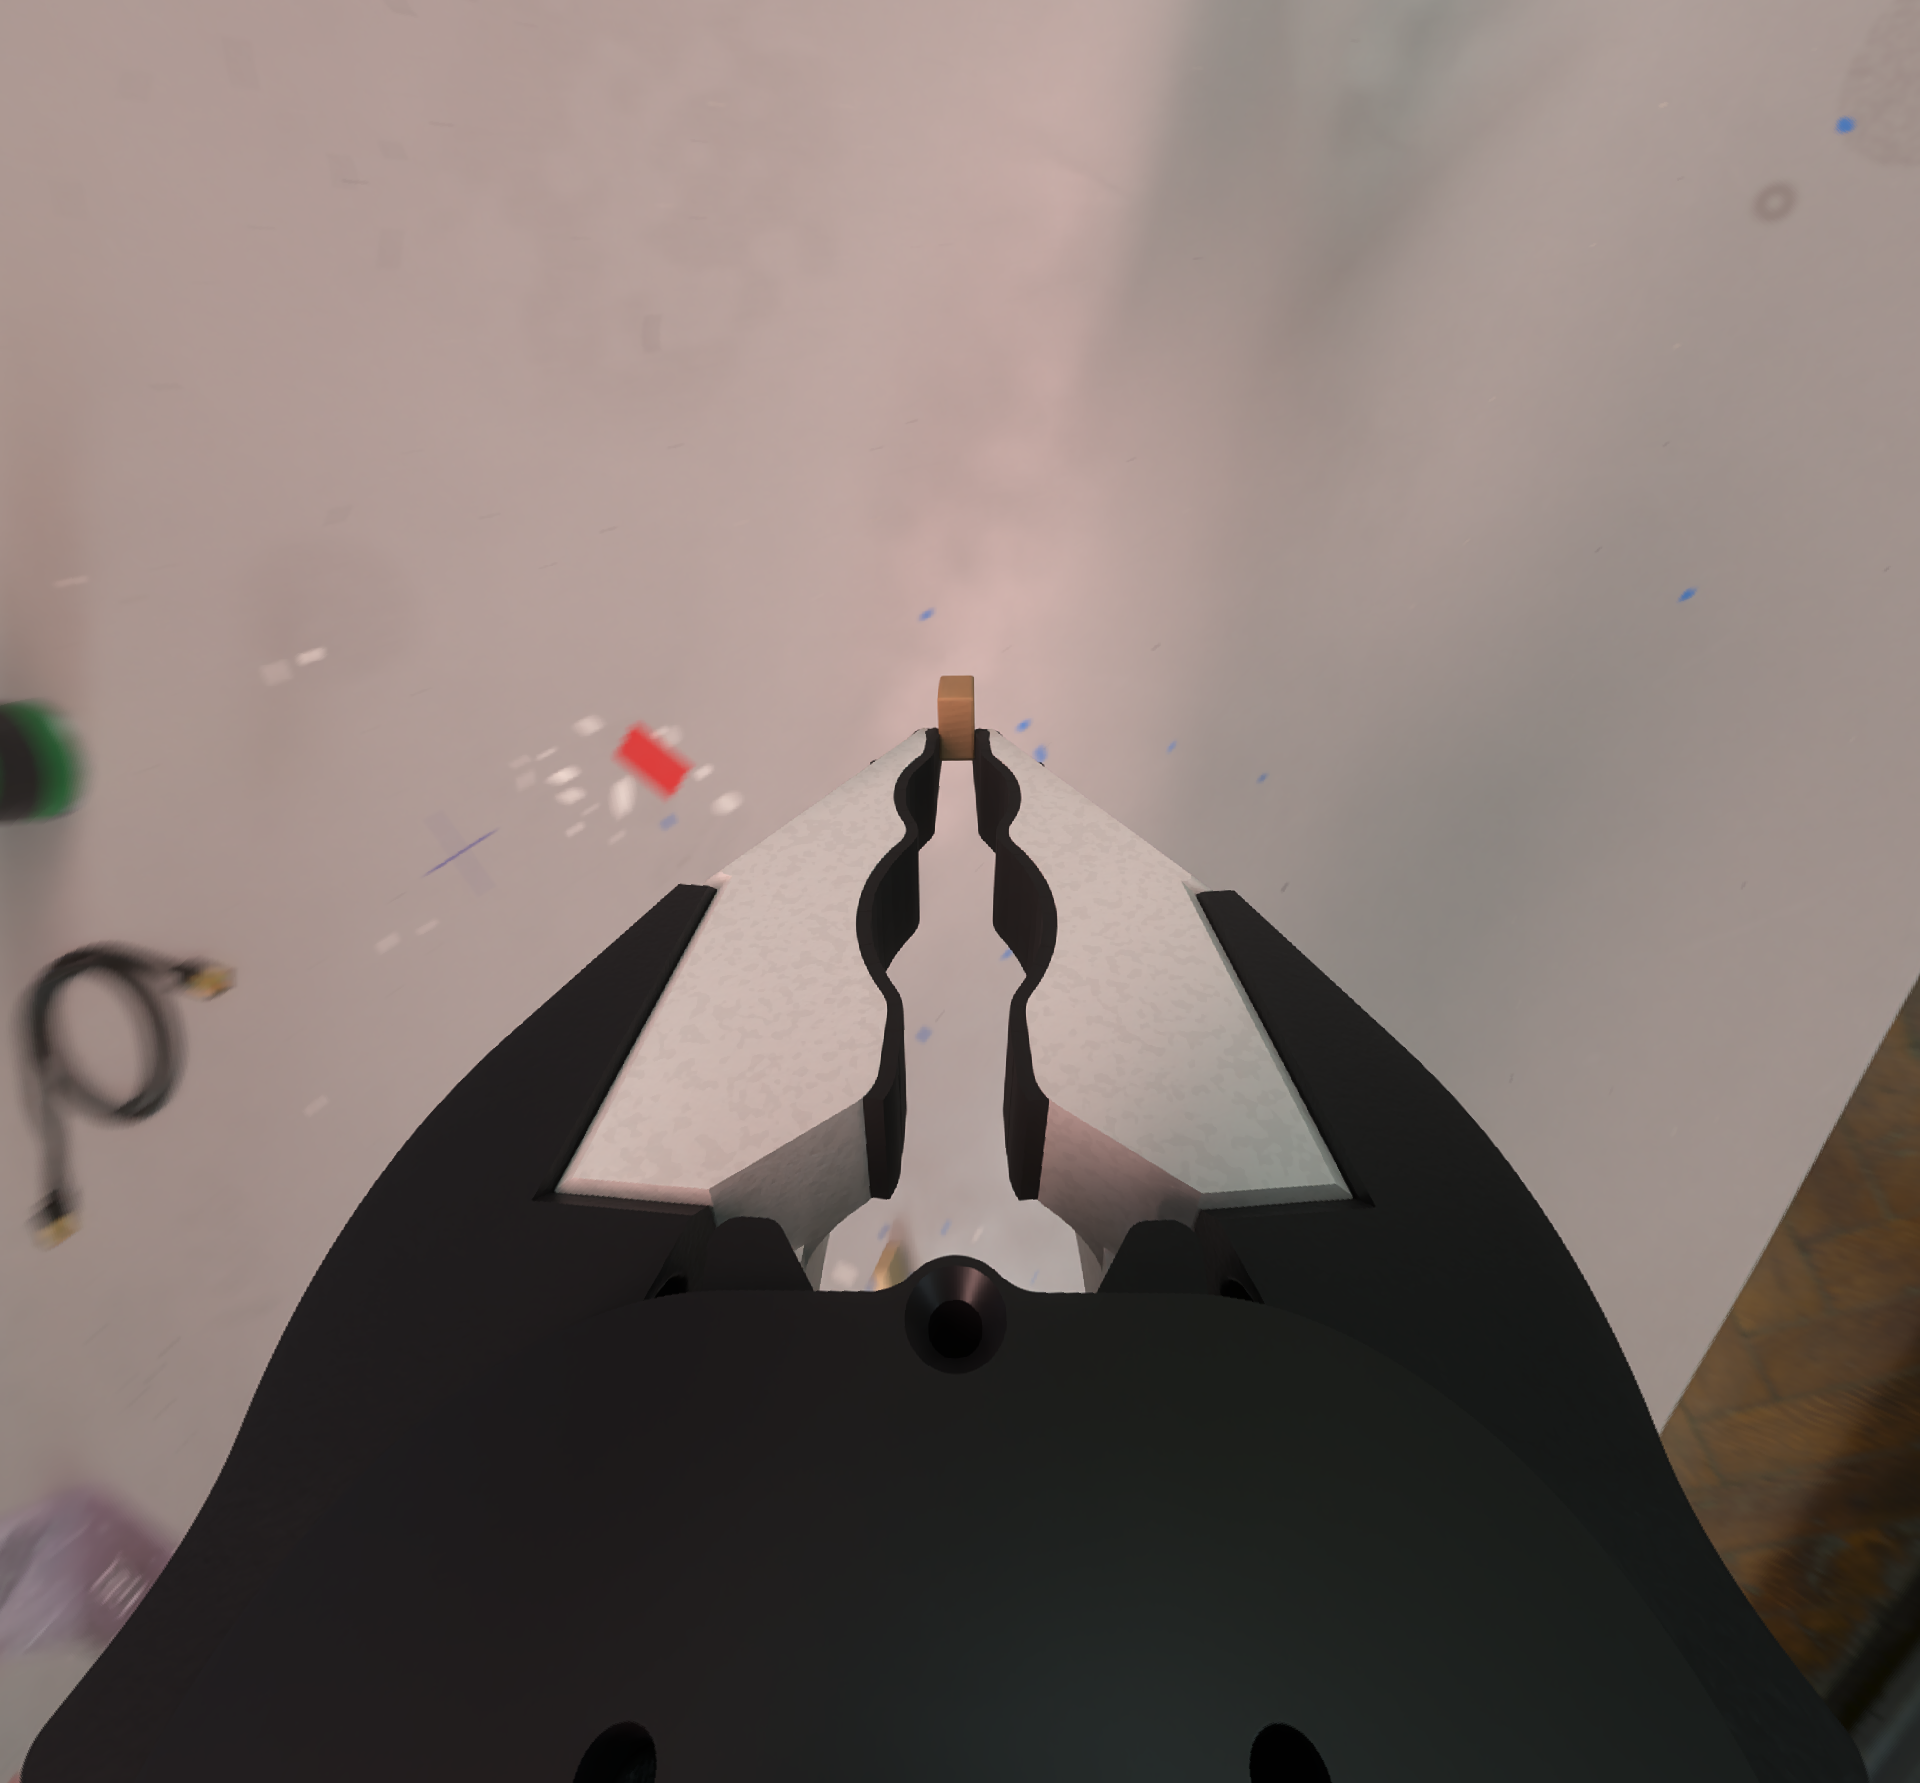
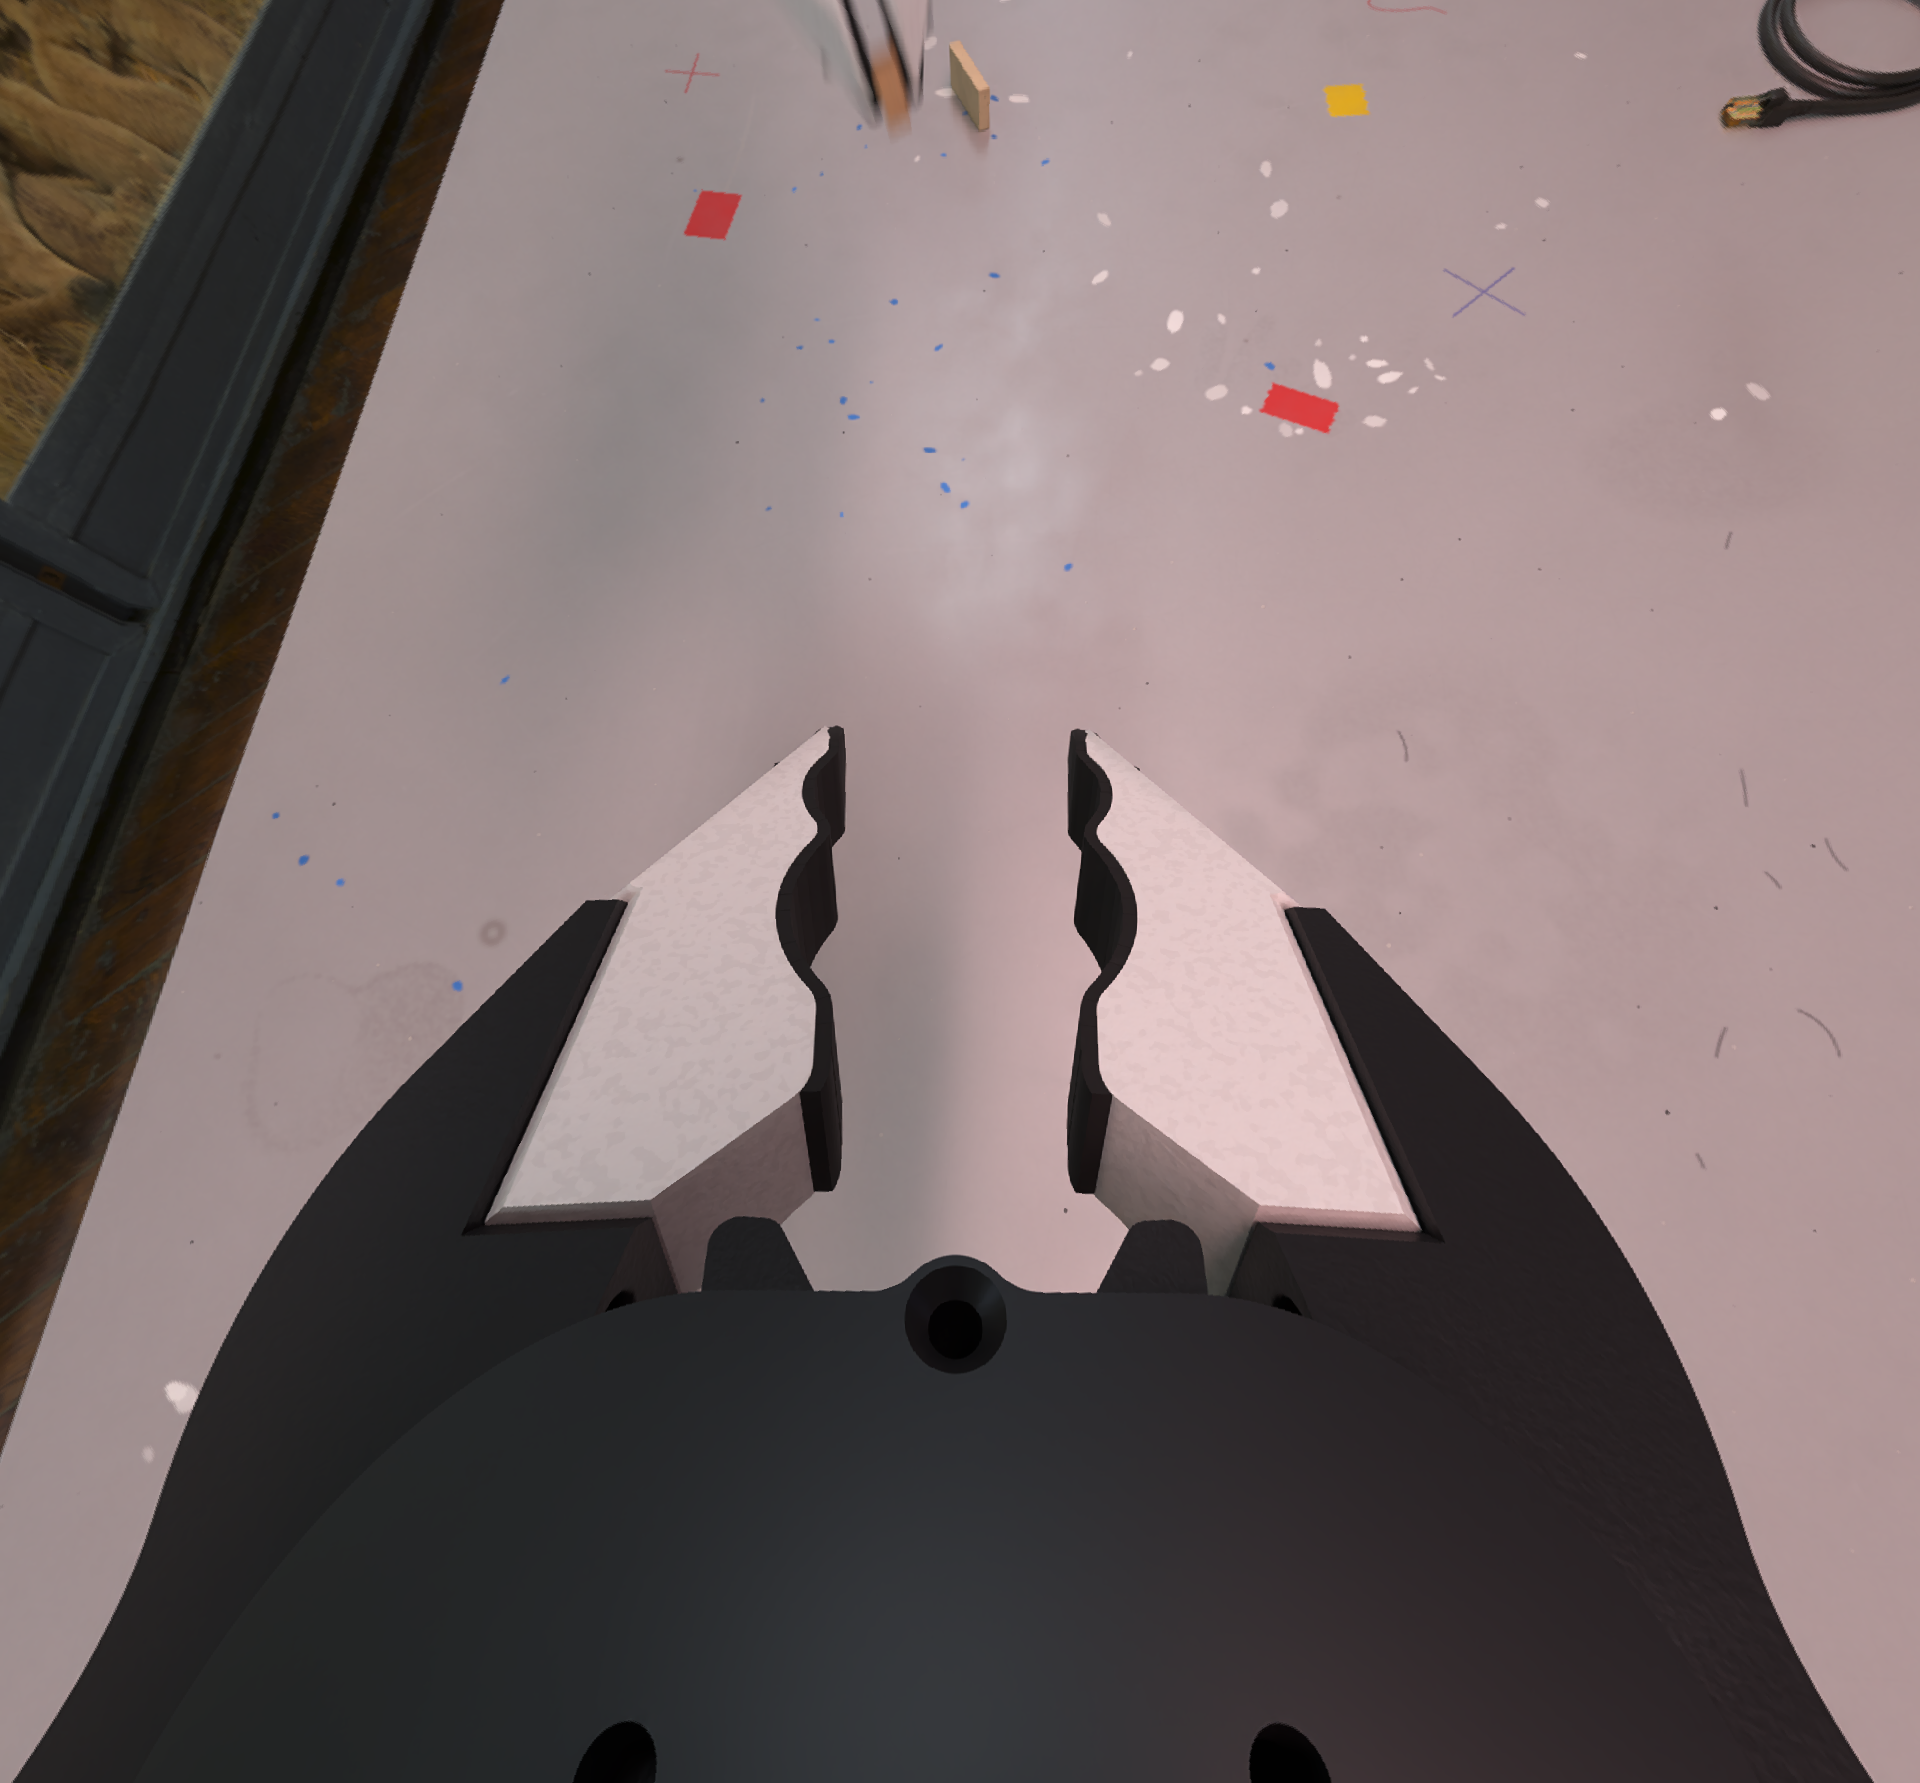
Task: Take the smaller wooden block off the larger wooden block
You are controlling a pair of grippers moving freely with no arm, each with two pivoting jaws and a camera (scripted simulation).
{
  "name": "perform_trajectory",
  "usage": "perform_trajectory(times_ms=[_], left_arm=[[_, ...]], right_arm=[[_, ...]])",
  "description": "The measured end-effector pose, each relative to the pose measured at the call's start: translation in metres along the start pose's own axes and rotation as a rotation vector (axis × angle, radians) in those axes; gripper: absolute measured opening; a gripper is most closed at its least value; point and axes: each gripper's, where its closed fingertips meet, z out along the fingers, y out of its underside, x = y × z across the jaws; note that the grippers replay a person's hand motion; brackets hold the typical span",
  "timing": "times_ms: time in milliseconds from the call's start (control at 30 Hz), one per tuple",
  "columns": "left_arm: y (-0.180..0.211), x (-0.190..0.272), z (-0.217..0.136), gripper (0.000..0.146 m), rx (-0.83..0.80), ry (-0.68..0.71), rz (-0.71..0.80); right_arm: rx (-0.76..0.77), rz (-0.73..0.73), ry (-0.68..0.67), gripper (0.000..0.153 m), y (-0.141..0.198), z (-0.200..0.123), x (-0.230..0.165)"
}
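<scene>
Pale tabletop [image 1: 1351, 486] beneath smaller wooden block [image 1: 956, 717] in left hand-held gripper [image 1: 956, 746]

A smooth pale pinkish-grey table top [image 2: 987, 611] is seen, dotted with small blue and white flecks. A flat red rectangular patch [image 2: 1299, 407] is used as the landmark. Another red square patch [image 2: 713, 214] lies far to its left. A yellow square patch [image 2: 1345, 100] lies beyond it. A thin light wooden block [image 2: 968, 85] stands on edge on the table, beyond the landmark and to its left. A coiled black cable [image 2: 1839, 40] lies far off to its right. A blue cross mark [image 2: 1484, 291] is drawn just beyond it, to the right.
</scene>
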Motion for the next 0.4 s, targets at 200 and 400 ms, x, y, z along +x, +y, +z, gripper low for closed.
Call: perform_trajectory(times_ms=[200,400], left_arm=[[-0.005,0.035,0.086,0.006,0.031,0.178,-0.069],[0.002,0.052,0.121,0.006,0.042,0.266,-0.114]], right_arm=[[-0.005,0.011,-0.002,0.043,0.003,0.001,0.004],[-0.039,0.003,-0.037,0.043,0.002,0.015,0.009]])
